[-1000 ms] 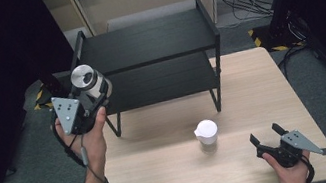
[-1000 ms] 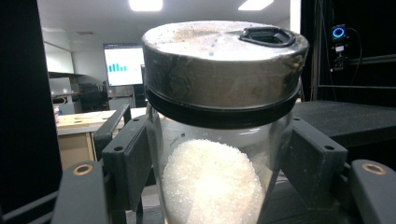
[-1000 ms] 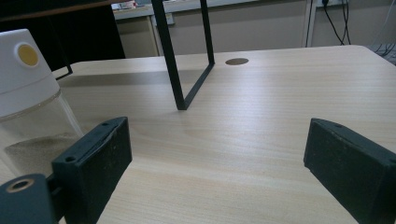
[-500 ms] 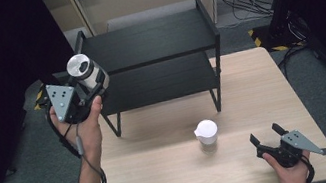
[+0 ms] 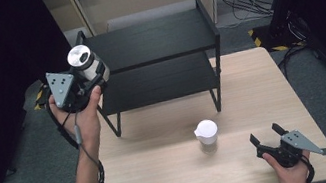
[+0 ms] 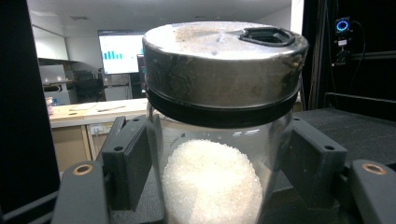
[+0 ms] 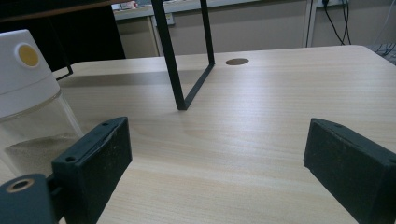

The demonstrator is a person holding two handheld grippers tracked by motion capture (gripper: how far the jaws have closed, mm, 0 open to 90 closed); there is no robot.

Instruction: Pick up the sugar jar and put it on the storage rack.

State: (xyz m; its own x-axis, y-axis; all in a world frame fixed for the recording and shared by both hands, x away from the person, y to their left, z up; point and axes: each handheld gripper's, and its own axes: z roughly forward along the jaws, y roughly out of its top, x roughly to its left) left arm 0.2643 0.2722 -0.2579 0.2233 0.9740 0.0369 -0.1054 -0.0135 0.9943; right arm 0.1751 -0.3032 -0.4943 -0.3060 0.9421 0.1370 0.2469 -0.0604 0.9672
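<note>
My left gripper (image 5: 92,78) is shut on a glass jar (image 5: 86,64) with a metal lid, held in the air at the left end of the black two-tier shelf (image 5: 157,39), level with its top tier. In the left gripper view the jar (image 6: 219,140) sits between both pads and is about half full of white grains. A white-capped shaker (image 5: 207,136) stands on the wooden table (image 5: 176,180) in front of the shelf. My right gripper (image 5: 266,137) rests open near the table's front right, to the right of the shaker (image 7: 28,93), nothing between its jaws.
The shelf's front right leg (image 7: 180,60) stands on the table just beyond the right gripper. Both shelf tiers are bare. A cable hole (image 7: 236,61) lies in the tabletop farther back. Dark curtains flank the table; cables lie on the floor at the back right.
My left gripper has carried the jar up and slightly back, from in front of the lower tier to beside the top tier's left end. The right gripper and shaker stayed put.
</note>
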